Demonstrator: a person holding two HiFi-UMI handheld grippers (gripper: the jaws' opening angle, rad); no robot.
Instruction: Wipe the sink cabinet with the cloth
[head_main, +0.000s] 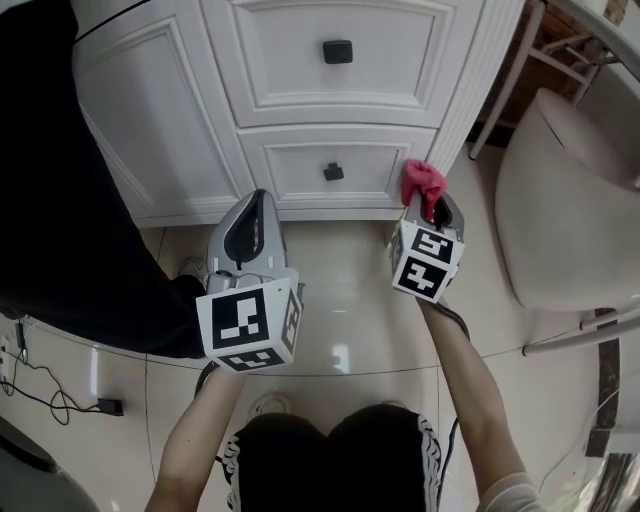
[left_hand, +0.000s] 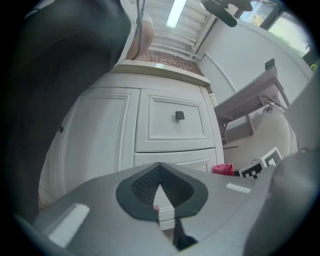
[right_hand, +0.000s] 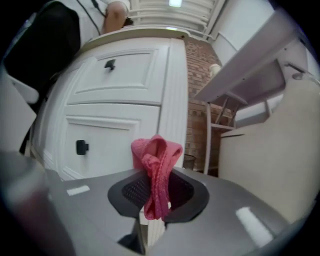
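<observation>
Cloth (head_main: 423, 185) is a pink knit one, bunched and sticking up out of my right gripper (head_main: 432, 207), fingers clamped on its lower fold. It sits close to the right end of the lower drawer (head_main: 300, 165) of the white sink cabinet (head_main: 290, 60), by the fluted corner post (head_main: 468, 90); can't tell if it actually touches. Left gripper (head_main: 260, 200) hangs off to the left in front of the cabinet base, fingers closed tip to tip w/ nothing btwn them.

My read on wiping well: lead w/ the puffed top so cloth, not fingers, meets the paint. Keep pressure light, follow the moulding grooves and go round the black knob (head_main: 333, 172). Only a narrow strip is pinched, so hard drag could pull it out. Whether the panels are already wiped, the views don't settle.
</observation>
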